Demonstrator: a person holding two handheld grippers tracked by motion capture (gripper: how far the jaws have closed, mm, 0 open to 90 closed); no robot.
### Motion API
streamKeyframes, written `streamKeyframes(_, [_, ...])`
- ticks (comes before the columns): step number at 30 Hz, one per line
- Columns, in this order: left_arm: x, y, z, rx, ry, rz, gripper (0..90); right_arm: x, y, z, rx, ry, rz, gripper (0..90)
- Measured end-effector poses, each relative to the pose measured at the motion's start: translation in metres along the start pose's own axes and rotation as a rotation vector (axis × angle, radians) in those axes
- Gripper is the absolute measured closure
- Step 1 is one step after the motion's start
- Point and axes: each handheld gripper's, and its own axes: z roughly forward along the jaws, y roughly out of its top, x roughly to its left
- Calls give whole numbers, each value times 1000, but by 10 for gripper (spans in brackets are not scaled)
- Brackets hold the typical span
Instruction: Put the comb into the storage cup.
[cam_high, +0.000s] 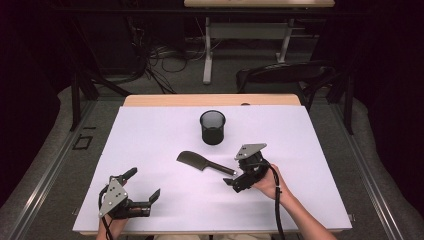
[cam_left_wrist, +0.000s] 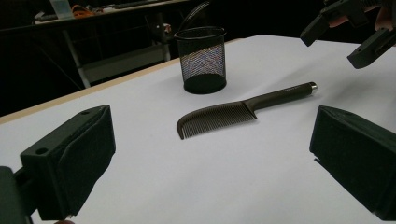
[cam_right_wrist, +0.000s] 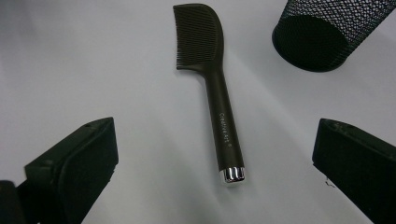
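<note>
- On the white table (cam_high: 150, 145), a dark comb (cam_high: 202, 163) lies flat near the middle, its toothed head to the left and its handle running right, ending in a silver cap.
- Behind the comb, toward the far edge, a black mesh cup (cam_high: 212, 127) stands upright, near the comb but not touching it.
- At the near left corner, the left gripper (cam_high: 144, 184) is held in the person's left hand (cam_high: 111, 226); its jaws are spread wide with nothing between them, well apart from the comb.
- From the left gripper view, the comb (cam_left_wrist: 233, 113) lies ahead between the two black jaws, teeth facing the camera, with the mesh cup (cam_left_wrist: 201, 59) beyond it.
- Just right of the comb's capped end, the right gripper (cam_high: 231, 181) sits in the person's right hand (cam_high: 267, 183), jaws parted and gripping nothing.
- From the right gripper view, the comb (cam_right_wrist: 212, 79) points its silver cap toward the camera, lying between the released jaws without touching either; the handle carries small pale lettering.
- At the upper right of that view, the mesh cup (cam_right_wrist: 322, 32) stands beside the comb's head.
</note>
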Motion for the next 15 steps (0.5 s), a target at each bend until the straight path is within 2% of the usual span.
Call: streamKeyframes(15, [-1, 0, -1, -2, -2, 4, 2, -4, 15, 8, 48, 1, -24, 0])
